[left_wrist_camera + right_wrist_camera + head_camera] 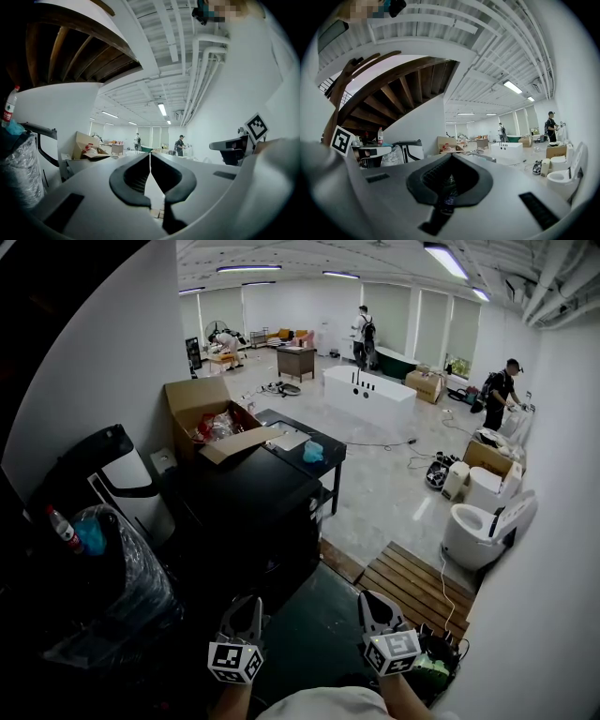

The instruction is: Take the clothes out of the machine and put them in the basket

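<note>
No clothes on show yet. The best candidate for the machine is the dark boxy unit (246, 507) standing against the white wall, just ahead of the person and left of centre. Its door can't be made out in the gloom, so the load's lie and long axis can't be told. The unit itself stands upright, its front apparently facing the open floor and its top running along the wall towards the black table (314, 444). An open brown cardboard box (202, 407) sits at the top's far end.

Low in the head view, the left gripper (246, 607) is clenched on nothing, tips meeting and only the room beyond them. The right gripper (377, 604) is likewise closed and empty. Both point level, well short of the unit.

A green object (433, 671) low at the right, just beside the right gripper, may be the basket, but it's too dark to be sure. Beyond it lie a wooden slatted platform (412, 585) and a white toilet (473, 532).

The step in hand looks like the approach. To do it well, the person should face the unit's front and find the door. Both sets of jaws need spreading before reaching in, then a pinch on a thick fold so the cloth doesn't slip.
</note>
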A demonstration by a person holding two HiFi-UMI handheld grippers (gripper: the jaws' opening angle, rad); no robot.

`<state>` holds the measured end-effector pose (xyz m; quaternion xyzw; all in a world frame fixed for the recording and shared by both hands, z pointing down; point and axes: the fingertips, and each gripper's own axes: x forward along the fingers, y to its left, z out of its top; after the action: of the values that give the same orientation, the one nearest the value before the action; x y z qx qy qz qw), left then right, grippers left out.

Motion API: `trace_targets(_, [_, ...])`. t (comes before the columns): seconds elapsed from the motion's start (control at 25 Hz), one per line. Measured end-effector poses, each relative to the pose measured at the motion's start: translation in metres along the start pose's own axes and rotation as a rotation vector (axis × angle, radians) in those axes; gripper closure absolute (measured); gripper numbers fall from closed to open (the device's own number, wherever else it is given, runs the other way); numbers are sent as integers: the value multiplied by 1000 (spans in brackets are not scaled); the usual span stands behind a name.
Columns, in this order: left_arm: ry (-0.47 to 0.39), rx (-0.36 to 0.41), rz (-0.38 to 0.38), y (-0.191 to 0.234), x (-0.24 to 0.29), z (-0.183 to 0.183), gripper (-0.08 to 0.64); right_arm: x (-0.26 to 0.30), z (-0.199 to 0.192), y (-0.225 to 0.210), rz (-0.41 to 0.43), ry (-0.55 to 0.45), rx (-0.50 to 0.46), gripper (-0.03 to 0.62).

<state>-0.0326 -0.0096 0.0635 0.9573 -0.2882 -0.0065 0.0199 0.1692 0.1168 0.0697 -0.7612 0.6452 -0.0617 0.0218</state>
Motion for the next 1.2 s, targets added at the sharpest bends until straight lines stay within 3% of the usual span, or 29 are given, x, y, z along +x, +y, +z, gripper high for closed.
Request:
trace_targets(0.52, [23,20,48,9,31,-5,537,47,-3,-26,47,9,9,583])
trace_targets(0.92, [18,12,179,18,109,-4,537,144,11,-76,202,32,-34,583])
trace_targets(1.2, [-5,6,318,15,164,4,538,205,30,-116,338,17,-76,583])
